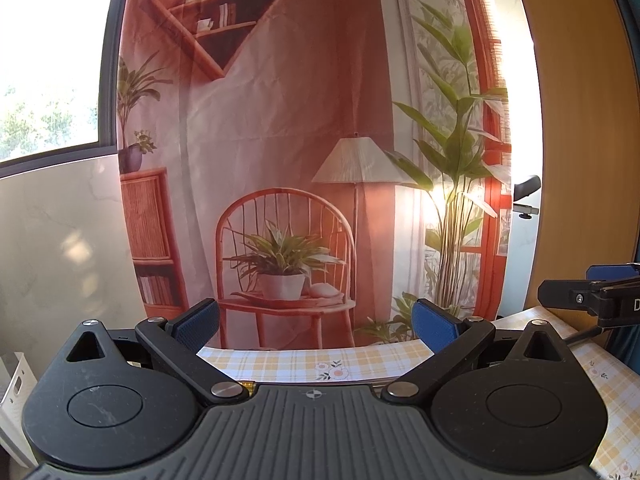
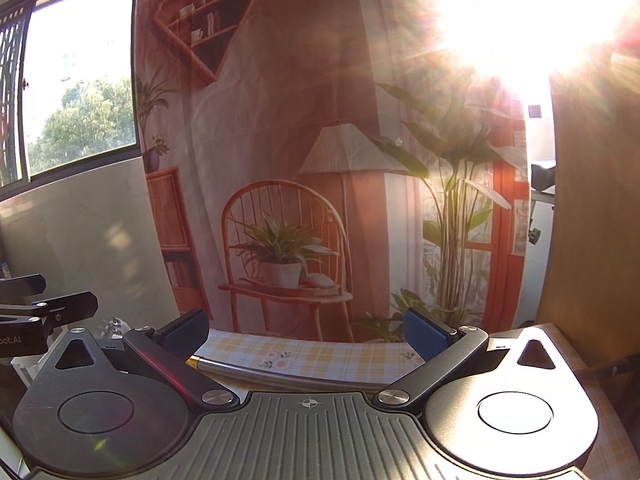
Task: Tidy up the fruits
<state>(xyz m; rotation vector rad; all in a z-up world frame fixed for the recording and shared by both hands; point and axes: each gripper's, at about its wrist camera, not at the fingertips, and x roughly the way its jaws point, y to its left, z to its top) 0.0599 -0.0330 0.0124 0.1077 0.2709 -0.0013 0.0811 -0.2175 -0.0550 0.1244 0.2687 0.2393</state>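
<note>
No fruit shows in either view. My left gripper [image 1: 316, 322] is open, its blue-padded fingers spread wide with nothing between them, raised over the far edge of a table with a yellow plaid cloth [image 1: 280, 362]. My right gripper [image 2: 306, 330] is open too and empty, above the same cloth [image 2: 304, 354]. Part of the right gripper [image 1: 592, 300] juts in at the right edge of the left wrist view. The left gripper's black body [image 2: 40, 308] shows at the left edge of the right wrist view.
A printed backdrop [image 1: 304, 140] showing a chair, lamp and plants hangs right behind the table. A metal rod [image 2: 280, 374] lies across the cloth below my right gripper. A window [image 2: 80, 100] is at left, a wooden panel [image 1: 580, 120] at right. Strong sun glare [image 2: 528, 12] washes out the upper right.
</note>
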